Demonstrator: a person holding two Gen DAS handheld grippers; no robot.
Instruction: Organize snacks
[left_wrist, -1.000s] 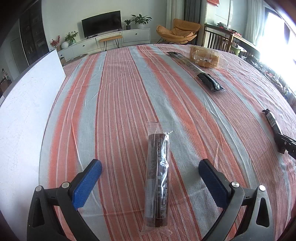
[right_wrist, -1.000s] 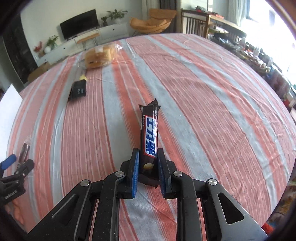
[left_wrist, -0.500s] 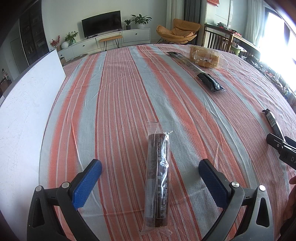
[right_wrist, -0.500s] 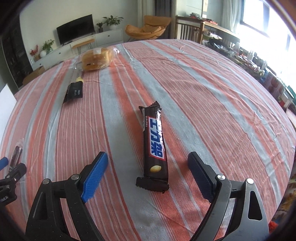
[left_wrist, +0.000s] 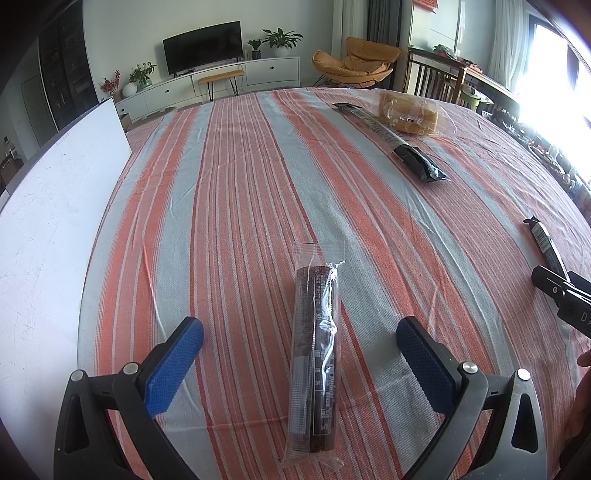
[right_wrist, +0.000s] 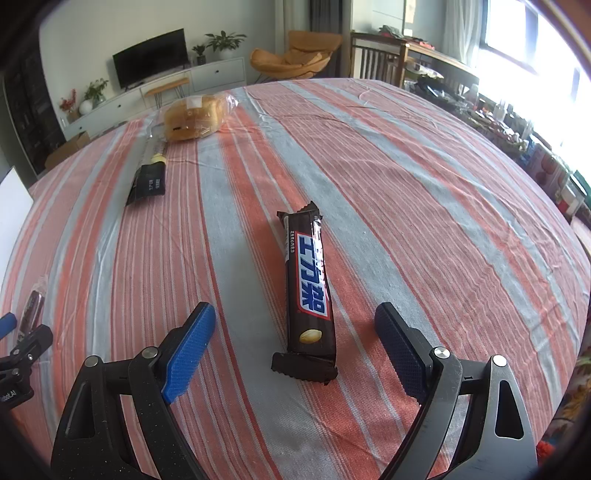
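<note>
Striped cloth covers the counter, where my right fingers (right_wrist: 295, 343) have just sprung wide off the chocolate bar (right_wrist: 308, 284), leaving it set down between them, while my left fingers (left_wrist: 301, 354) gape around the clear-wrapped roll (left_wrist: 316, 354), seemingly next.

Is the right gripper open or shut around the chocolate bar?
Open. The right gripper has both pads well clear of the chocolate bar, which lies flat on the striped tablecloth.
</note>
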